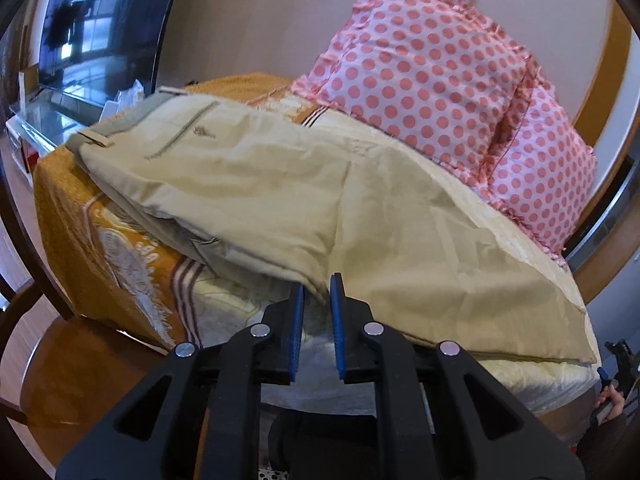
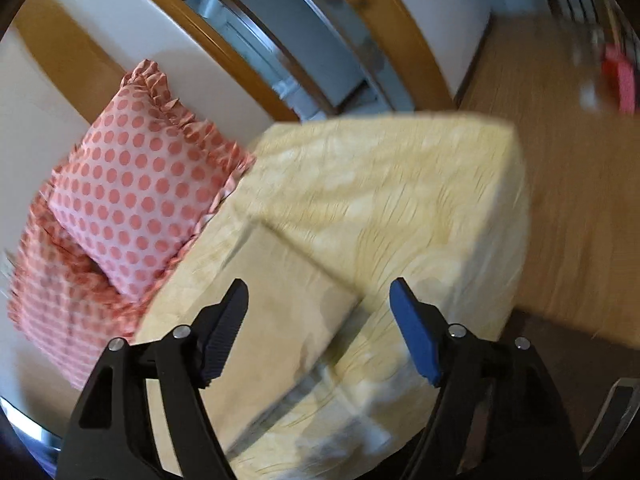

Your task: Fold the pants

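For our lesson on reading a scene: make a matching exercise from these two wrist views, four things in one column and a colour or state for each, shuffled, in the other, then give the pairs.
Column one:
1. pants
2. pillow
3. left gripper
4. right gripper

Column two:
A. jaws wide apart, nothing between them
B. pink with darker dots
C. khaki, lying on the bed
D. jaws nearly closed at a fabric edge

Pairs: 1-C, 2-B, 3-D, 4-A
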### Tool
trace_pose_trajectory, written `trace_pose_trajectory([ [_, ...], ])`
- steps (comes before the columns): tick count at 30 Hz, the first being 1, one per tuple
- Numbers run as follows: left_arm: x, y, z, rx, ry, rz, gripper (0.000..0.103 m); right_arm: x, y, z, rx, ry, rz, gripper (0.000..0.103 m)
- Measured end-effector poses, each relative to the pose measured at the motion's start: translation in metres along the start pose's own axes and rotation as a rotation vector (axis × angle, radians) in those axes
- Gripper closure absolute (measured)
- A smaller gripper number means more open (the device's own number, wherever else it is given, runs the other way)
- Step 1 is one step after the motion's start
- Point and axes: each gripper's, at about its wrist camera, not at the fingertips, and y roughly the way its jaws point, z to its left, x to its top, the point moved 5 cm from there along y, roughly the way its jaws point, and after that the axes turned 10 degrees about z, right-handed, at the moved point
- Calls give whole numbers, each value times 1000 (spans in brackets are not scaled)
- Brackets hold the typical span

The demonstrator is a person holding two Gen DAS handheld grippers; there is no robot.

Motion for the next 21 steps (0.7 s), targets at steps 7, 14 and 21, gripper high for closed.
trace_pose_trajectory([
  [7,17,-30,-24,26,76,-168,59,-16,24,7,-16,-59,28,57],
  [14,32,2,-24,71,72,-145,23,-29,38,25,45,-120,43,92],
  [21,21,36,-7,105,64,-73,23,-32,18,124,233,-284,-12,99],
])
